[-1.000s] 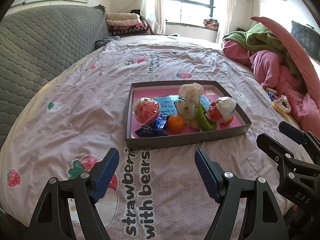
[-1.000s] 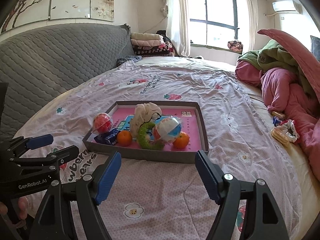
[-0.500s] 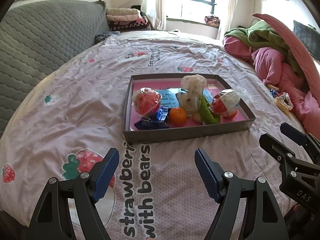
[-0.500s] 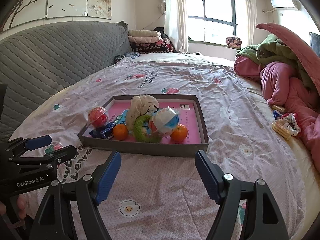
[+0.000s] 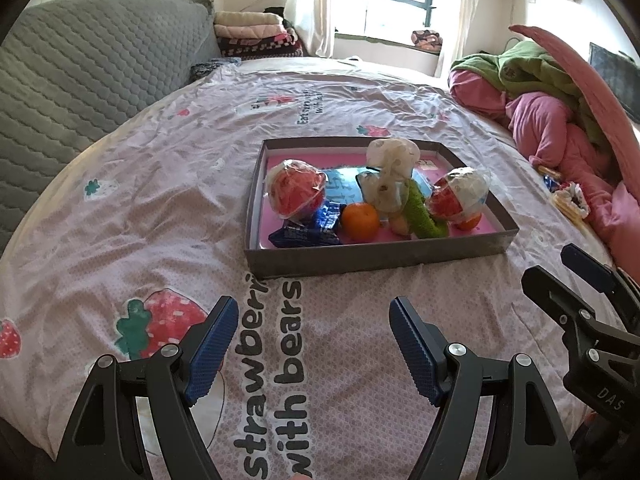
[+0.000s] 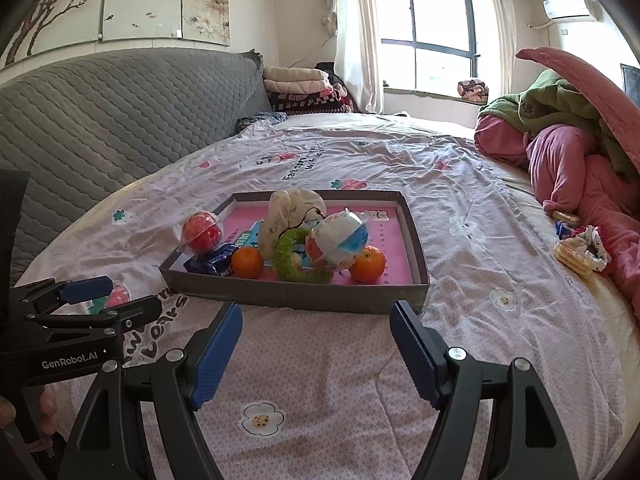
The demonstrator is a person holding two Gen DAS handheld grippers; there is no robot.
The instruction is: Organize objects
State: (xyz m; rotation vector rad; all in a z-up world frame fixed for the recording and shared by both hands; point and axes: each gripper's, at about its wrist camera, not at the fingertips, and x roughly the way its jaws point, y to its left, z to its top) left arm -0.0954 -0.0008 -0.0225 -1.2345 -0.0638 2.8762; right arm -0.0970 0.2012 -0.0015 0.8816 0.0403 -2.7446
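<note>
**Both tools poised short of the tray**

The grey tray (image 5: 376, 258) sat on the bed (image 5: 140, 216), crowded with a wrapped red ball (image 5: 296, 194), a tangerine (image 5: 360, 222), a green ring (image 5: 422, 216) and blue packets (image 5: 304, 236). The sensible approach was one item at a time, edge pieces first, coming in over the near wall. The left tool (image 5: 310, 346) and the right tool (image 6: 316, 350) both stood wide open, holding and touching nothing.
</note>
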